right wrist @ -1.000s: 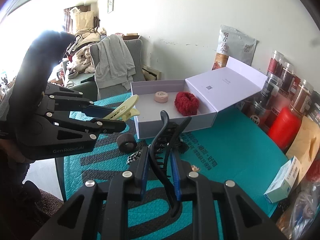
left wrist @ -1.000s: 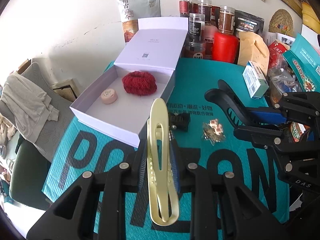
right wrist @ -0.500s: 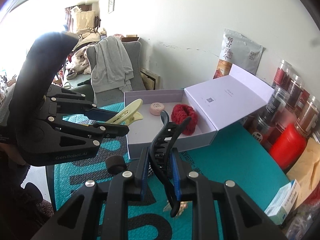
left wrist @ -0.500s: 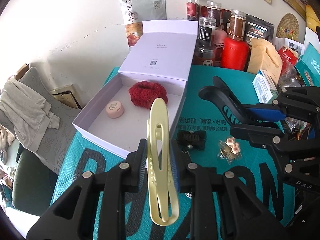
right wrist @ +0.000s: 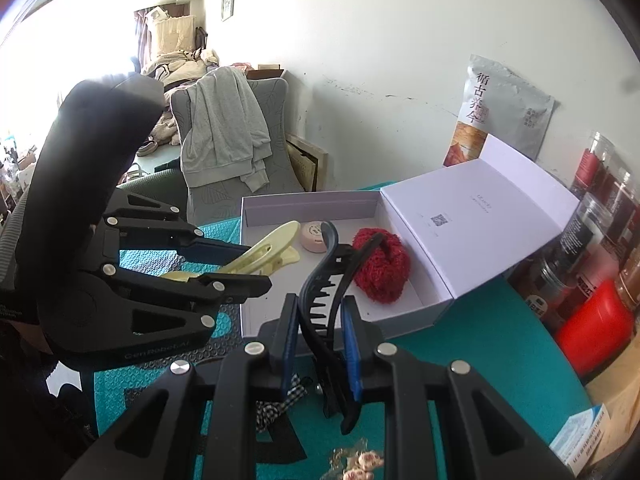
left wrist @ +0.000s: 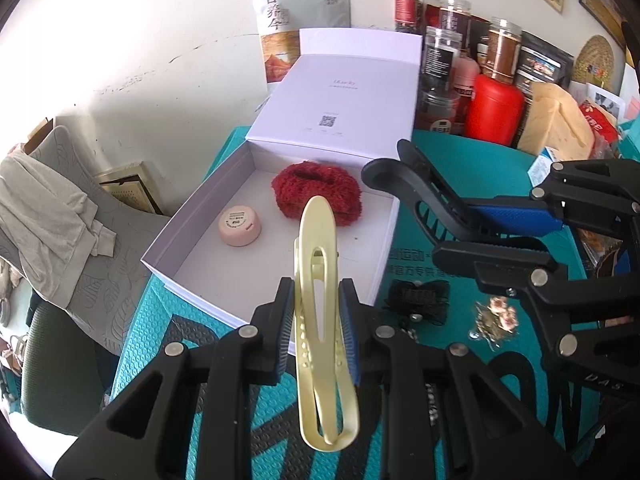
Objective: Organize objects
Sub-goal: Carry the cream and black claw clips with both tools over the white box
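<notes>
My left gripper (left wrist: 316,312) is shut on a pale yellow hair clip (left wrist: 318,280), held over the front edge of an open white box (left wrist: 192,216). It also shows in the right wrist view (right wrist: 240,264). My right gripper (right wrist: 320,328) is shut on a black claw clip (right wrist: 324,280), held just in front of the box's (right wrist: 436,280) near wall. The box holds a red scrunchie (left wrist: 316,190) and a small pink round case (left wrist: 240,226). A black bow clip (left wrist: 418,296) and a flowered hair pin (left wrist: 496,316) lie on the teal mat.
Jars (left wrist: 440,60), a red canister (left wrist: 494,108), a tea pouch (left wrist: 298,20) and packets crowd the back and right of the table. The box lid (left wrist: 344,96) leans open behind. A chair with grey clothing (right wrist: 224,128) stands left of the table.
Both grippers have moved toward the box with their clips. The yellow clip now hangs over the box's front edge and the black clip sits close to its near wall.
</notes>
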`<action>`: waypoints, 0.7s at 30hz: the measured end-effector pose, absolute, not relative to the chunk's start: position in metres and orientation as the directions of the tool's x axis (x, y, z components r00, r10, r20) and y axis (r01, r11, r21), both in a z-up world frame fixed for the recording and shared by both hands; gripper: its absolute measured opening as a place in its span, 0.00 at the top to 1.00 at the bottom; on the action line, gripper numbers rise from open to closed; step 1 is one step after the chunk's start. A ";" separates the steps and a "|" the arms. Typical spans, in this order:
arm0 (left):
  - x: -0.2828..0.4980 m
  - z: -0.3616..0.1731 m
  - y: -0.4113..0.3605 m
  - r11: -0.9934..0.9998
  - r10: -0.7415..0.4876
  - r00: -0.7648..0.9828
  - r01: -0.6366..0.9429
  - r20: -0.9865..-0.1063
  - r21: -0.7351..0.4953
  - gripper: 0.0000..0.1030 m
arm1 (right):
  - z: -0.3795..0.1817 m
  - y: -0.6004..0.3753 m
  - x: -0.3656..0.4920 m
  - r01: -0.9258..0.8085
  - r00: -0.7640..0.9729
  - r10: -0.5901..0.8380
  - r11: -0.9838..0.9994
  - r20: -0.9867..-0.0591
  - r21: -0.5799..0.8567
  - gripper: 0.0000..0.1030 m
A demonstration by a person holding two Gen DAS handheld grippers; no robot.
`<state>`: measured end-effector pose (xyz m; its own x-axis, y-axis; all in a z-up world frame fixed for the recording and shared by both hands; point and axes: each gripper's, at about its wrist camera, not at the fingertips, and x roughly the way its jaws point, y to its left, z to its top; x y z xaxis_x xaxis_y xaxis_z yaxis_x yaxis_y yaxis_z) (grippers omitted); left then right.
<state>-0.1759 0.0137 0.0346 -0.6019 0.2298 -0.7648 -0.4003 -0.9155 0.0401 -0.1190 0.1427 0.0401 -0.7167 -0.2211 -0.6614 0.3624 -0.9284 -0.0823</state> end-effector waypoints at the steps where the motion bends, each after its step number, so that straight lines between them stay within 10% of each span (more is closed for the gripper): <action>1: -0.181 0.033 0.012 -0.917 0.227 -0.600 -0.397 -0.767 0.039 0.80 | 0.038 0.142 -0.123 0.365 -0.713 -0.223 -0.928 -0.664 -0.080 0.80; 21: -0.275 -0.007 -0.010 -0.923 0.194 -0.573 -0.381 -0.796 0.049 0.80 | 0.004 0.141 -0.207 0.368 -0.663 -0.202 -0.926 -0.721 -0.079 0.80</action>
<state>-0.2746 -0.0105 -0.0065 -0.5732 0.1939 -0.7961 -0.3809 -0.9233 0.0493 -0.2066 0.1405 0.0037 -0.6631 -0.2015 -0.7209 0.3680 -0.9264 -0.0795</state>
